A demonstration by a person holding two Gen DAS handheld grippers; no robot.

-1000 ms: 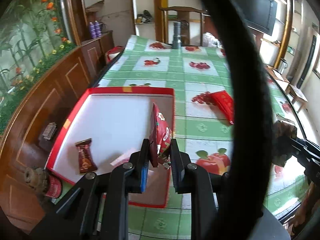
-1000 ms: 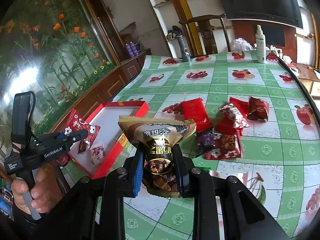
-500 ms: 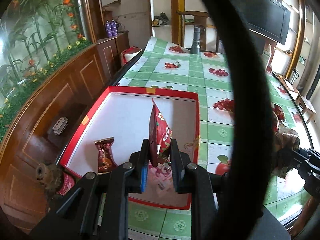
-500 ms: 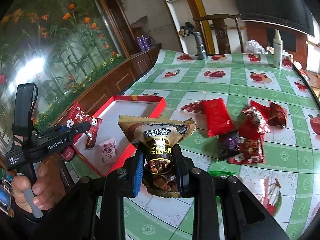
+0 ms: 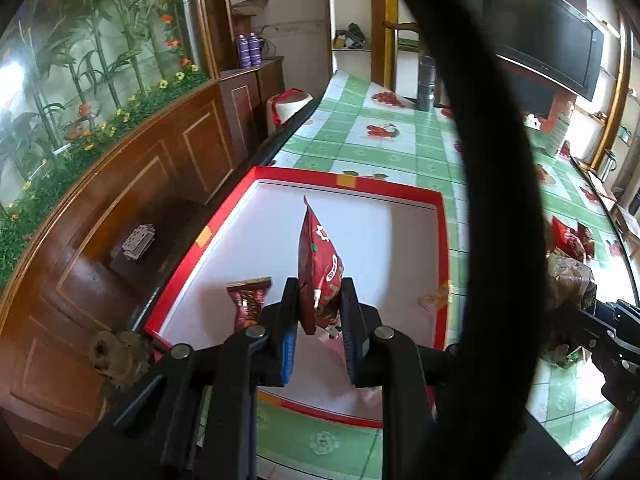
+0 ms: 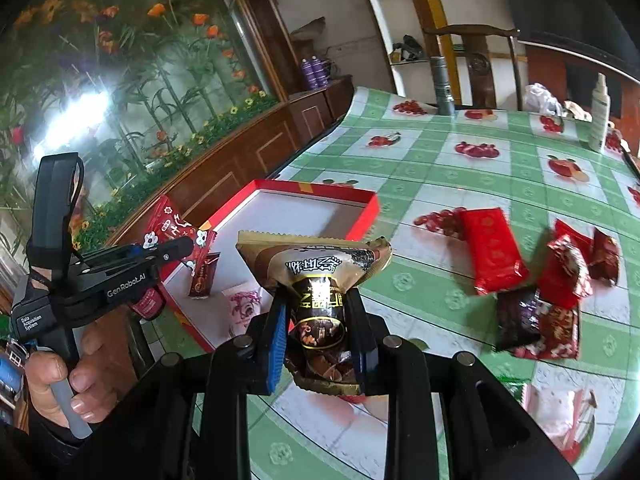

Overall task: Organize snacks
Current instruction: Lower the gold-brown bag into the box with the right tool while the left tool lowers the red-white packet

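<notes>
Left wrist view: my left gripper (image 5: 320, 312) is clamped on a red snack pouch (image 5: 318, 264), standing on edge over the red tray (image 5: 442, 240) mid-frame. A small dark red candy (image 5: 248, 300) lies in the tray just left of it. My right gripper (image 6: 320, 320) is pinching a gold-brown snack pack (image 6: 316, 268) at lower centre; loose snacks (image 6: 536, 280) sit right of frame on the green checked tablecloth (image 6: 440, 184).
</notes>
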